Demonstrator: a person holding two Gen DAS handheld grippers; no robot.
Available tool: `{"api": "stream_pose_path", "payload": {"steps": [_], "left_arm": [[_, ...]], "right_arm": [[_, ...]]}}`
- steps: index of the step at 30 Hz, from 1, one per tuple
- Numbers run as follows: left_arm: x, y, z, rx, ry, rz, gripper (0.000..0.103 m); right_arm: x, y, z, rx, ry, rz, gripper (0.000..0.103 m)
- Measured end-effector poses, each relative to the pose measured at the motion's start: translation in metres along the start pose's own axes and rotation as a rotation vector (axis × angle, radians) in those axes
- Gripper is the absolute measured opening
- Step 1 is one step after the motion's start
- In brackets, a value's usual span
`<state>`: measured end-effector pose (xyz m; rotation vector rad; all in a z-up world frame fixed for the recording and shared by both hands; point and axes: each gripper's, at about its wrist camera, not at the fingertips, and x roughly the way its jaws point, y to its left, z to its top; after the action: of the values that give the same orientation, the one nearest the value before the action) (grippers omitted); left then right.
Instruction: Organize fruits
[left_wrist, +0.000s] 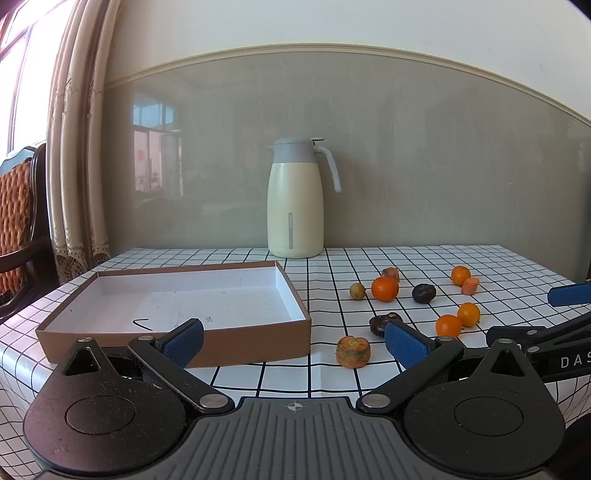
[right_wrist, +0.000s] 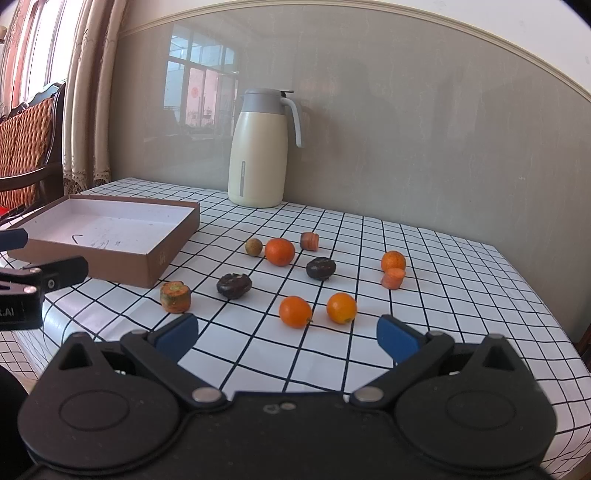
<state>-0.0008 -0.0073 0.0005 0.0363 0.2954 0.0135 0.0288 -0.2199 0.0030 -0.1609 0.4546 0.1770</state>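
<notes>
Fruit, loose, on checked bench (left_wrist: 406, 258); brown box (left_wrist: 173, 306) with white interior stands empty to their left.

Left wrist view: left claw (left_wrist: 293, 338) spread wide, holding nothing, low over the bench edge. Carrot stub (left_wrist: 352, 352) lies just ahead between its blue pads, close to the box's near right corner. Dark wrinkled fruit (left_wrist: 380, 323) sits behind the right pad. Further back: largest orange (left_wrist: 385, 288), small greenish fruit (left_wrist: 357, 291), second dark fruit (left_wrist: 423, 293). Cream jug (left_wrist: 295, 199) stands by the wall. Right claw enters at the frame's right edge.

Right wrist view: right claw (right_wrist: 286, 338) spread, empty, facing two small oranges (right_wrist: 295, 312) (right_wrist: 341, 308) side by side, near but not touching. Far orange (right_wrist: 393, 260) touches or nearly touches a carrot piece (right_wrist: 393, 277); another carrot piece (right_wrist: 309, 241) lies behind the largest orange.

Handling, judged: oranges light, round, smooth, prone to roll; take across the widest middle, gentle squeeze. Dark fruits look soft and may bruise. Carrot stubs are stiff; grip the flat-sided barrel.
</notes>
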Motion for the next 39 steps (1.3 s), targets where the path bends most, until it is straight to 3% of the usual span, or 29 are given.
{"api": "stream_pose_path", "payload": {"steps": [8, 22, 23, 24, 25, 39], "left_arm": [[0.000, -0.001, -0.001, 0.001, -0.001, 0.009, 0.103], [0.050, -0.027, -0.005, 0.063, 0.084, -0.055, 0.103], [0.054, -0.027, -0.006, 0.057, 0.099, -0.063, 0.091], [0.060, -0.028, -0.008, 0.056, 0.124, -0.073, 0.070], [0.067, -0.030, -0.010, 0.058, 0.161, -0.088, 0.063], [0.113, -0.046, -0.020, 0.054, 0.228, -0.114, 0.061]], "right_arm": [[0.000, 0.000, 0.003, -0.006, 0.013, 0.013, 0.097], [0.054, 0.000, 0.009, -0.045, 0.078, 0.039, 0.079], [0.058, 0.001, 0.008, -0.047, 0.084, 0.041, 0.078], [0.062, 0.001, 0.007, -0.049, 0.089, 0.042, 0.077], [0.067, 0.001, 0.005, -0.050, 0.090, 0.041, 0.075], [0.103, -0.008, -0.002, -0.009, 0.117, 0.060, 0.056]]}}
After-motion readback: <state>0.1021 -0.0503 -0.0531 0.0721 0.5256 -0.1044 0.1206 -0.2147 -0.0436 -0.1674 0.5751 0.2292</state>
